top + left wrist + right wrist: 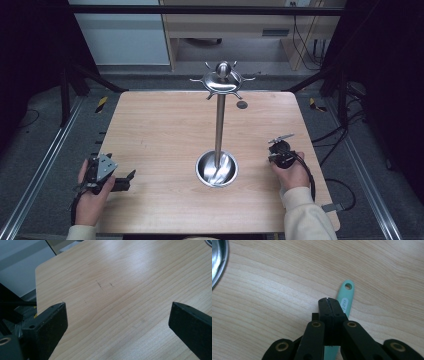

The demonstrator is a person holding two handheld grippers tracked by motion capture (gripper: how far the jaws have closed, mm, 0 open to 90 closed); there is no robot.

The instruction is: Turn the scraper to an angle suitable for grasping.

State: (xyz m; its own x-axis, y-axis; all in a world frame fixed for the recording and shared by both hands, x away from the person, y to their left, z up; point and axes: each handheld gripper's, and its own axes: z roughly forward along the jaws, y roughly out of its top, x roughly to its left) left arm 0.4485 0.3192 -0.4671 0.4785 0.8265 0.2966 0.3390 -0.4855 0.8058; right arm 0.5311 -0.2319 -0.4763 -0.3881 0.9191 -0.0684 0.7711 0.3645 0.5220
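Count on table: four kinds.
Two grippers, left gripper and right gripper; one steel stand; one mint handle.

Left gripper: black body w/ grey three-cornered plate on top. Right gripper: black jaws, brass-ringed screw holes, black cable. Cream sleeves on both arms.

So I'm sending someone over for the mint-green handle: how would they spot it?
Start at the wooden table and its tall steel stand. Go to the right gripper, beside the stand's base. The mint-green handle lies flat under its shut fingers, the scene's one coloured piece, with a hanging hole at its end.
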